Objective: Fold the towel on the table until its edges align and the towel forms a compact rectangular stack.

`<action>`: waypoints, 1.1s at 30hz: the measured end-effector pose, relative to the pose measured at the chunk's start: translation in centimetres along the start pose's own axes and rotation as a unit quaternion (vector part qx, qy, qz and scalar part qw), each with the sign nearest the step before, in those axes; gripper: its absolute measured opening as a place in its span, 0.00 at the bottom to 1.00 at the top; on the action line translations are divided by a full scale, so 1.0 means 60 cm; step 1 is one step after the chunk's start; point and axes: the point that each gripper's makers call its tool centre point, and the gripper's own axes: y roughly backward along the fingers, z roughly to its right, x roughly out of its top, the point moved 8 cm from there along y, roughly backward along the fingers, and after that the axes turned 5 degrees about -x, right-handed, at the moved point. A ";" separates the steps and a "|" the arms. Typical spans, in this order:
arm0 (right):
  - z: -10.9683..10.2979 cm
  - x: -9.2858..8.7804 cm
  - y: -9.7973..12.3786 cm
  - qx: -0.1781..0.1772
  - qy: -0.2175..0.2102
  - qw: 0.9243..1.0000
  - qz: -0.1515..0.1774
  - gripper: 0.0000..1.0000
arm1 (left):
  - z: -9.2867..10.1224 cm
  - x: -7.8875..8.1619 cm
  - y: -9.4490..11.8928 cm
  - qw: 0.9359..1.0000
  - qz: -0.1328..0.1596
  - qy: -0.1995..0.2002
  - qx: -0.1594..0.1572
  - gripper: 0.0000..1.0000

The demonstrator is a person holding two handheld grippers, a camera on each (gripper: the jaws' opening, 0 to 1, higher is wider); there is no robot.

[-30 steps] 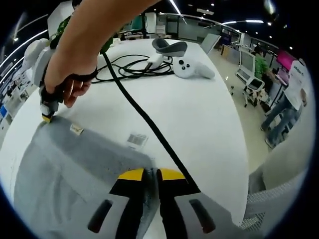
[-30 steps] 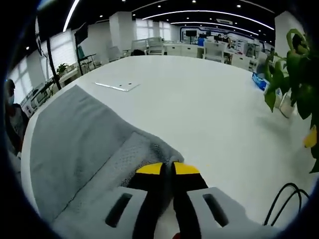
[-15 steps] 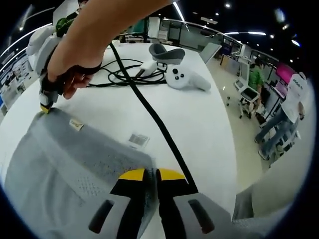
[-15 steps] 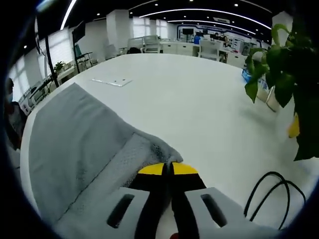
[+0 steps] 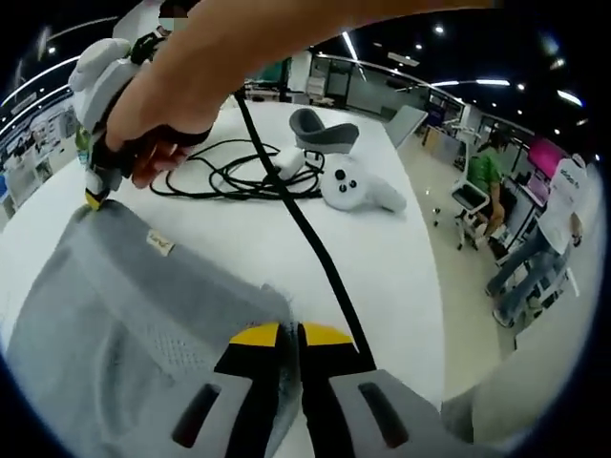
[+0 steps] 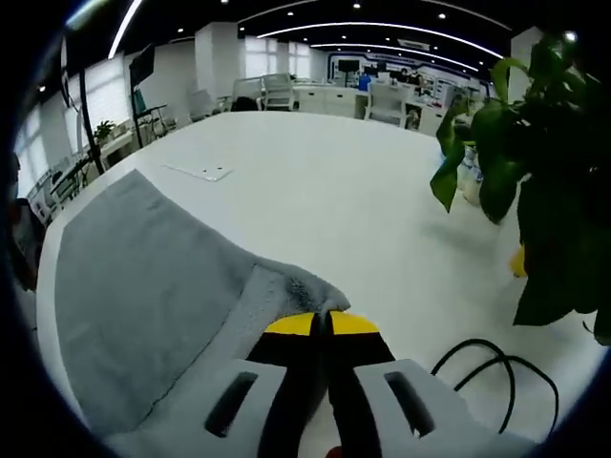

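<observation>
A: Are both sets of jaws gripping?

B: Yes. The left gripper [image 5: 289, 334] and right gripper [image 6: 322, 324] are each pinching a corner of the grey towel [image 6: 143, 277], closed tight, lifting it off the white desk [image 6: 363, 191].

A: Advice?

B: Keep both corners level, clear the black cable [image 5: 296, 215], and lay edge onto edge.
</observation>
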 end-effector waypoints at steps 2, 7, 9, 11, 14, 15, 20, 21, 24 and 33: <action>0.000 0.006 0.003 -0.001 0.005 1.000 0.004 0.01 | -0.001 0.008 0.012 1.000 0.013 0.003 0.005 0.06; -0.002 0.021 0.012 -0.003 0.007 1.000 0.011 0.01 | -0.005 0.020 0.040 0.999 0.034 0.004 0.018 0.06; -0.006 0.026 0.019 -0.003 0.002 1.000 0.014 0.01 | -0.007 0.025 0.050 0.999 0.041 0.006 0.022 0.06; -0.007 0.032 0.024 -0.003 -0.005 1.000 0.016 0.01 | -0.007 0.028 0.059 0.999 0.046 0.006 0.026 0.06; -0.007 0.040 0.027 -0.004 -0.017 1.000 0.018 0.01 | -0.008 0.034 0.073 0.998 0.055 0.006 0.031 0.06; -0.008 0.043 0.028 -0.003 -0.024 1.000 0.017 0.01 | -0.008 0.035 0.077 0.998 0.058 0.005 0.033 0.06; -0.010 0.056 0.034 -0.007 -0.026 0.999 0.018 0.01 | -0.008 0.046 0.101 0.996 0.077 0.013 0.039 0.06; -0.011 0.062 0.036 -0.007 -0.025 0.999 0.021 0.01 | -0.008 0.048 0.105 0.996 0.079 0.012 0.041 0.06; -0.015 0.075 0.041 -0.009 -0.022 0.999 0.025 0.01 | -0.009 0.054 0.119 0.995 0.090 0.012 0.047 0.06; -0.028 0.112 0.055 -0.012 -0.032 0.999 0.036 0.01 | -0.024 0.068 0.176 0.991 0.115 0.017 0.072 0.06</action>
